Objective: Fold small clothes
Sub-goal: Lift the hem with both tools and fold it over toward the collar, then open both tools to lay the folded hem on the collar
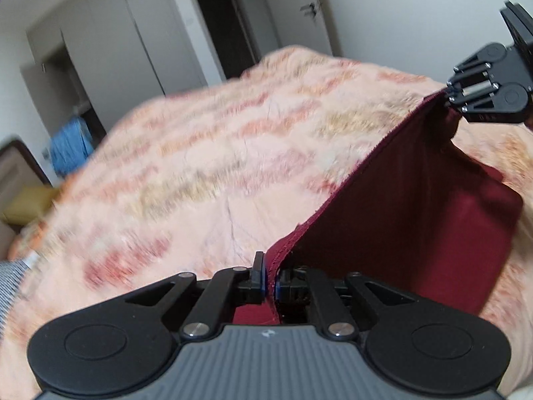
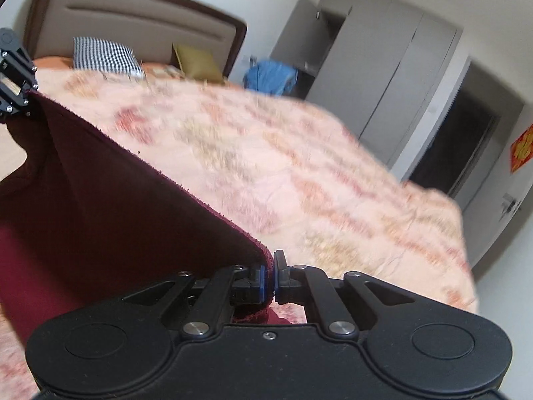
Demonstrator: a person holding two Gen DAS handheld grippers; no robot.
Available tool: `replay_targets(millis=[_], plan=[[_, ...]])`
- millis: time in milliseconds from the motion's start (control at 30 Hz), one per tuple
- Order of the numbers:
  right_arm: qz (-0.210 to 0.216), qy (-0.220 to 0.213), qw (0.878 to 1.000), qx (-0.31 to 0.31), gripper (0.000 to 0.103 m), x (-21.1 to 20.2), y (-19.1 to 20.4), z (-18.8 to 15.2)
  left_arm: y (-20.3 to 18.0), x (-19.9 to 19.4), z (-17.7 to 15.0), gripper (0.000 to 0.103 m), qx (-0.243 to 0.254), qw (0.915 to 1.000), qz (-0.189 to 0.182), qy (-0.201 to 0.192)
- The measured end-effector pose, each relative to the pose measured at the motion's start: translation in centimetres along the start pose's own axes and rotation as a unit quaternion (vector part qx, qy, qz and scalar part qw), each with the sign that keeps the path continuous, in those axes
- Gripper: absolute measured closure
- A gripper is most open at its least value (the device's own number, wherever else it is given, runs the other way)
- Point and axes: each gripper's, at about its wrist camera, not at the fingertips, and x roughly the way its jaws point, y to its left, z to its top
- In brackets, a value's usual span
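Right wrist view catches the headboard and striped pillow; left view only the doors; wide bare bedspread toward 11 o'clock; maroon cloth stretched taut, left claw pinching one corner, right claw pinching the other.

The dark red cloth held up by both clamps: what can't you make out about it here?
- What garment the dark red cloth is: the left gripper hides its near part.
- Its far left side, right wrist view: cut off by the edge.
- The bedspread pattern: blurred.
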Motion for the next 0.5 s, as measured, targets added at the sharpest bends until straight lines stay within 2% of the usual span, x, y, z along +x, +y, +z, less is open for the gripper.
replay_targets(millis=[167,300,367,400,467,500], plan=[[0.023,0.057,0.998,0.014,0.099,6.1,0.3,-0.9,3.0,6.2,-1.8,0.098,-0.033,0.9978,-0.044,0.036],[0.034,0.072,0.997,0.021,0.098,7.9,1.0,-1.8,4.0,8.4,-3.4,0.097,-0.058,0.9949,-0.07,0.043],[0.035,0.079,0.996,0.018,0.092,8.4,1.2,-2.2,4.4,9.2,-3.7,0.095,-0.067,0.9938,-0.077,0.045],[0.035,0.083,0.996,0.019,0.087,8.7,1.1,-2.4,4.6,9.3,-3.9,0.091,-0.074,0.9931,-0.078,0.045],[0.037,0.084,0.995,0.026,0.08,8.9,0.9,-2.8,4.8,9.2,-4.3,0.07,-0.094,0.9905,-0.09,0.046],[0.04,0.084,0.995,0.034,0.068,8.9,0.7,-3.0,4.9,9.0,-4.4,0.043,-0.107,0.9887,-0.096,0.043]])
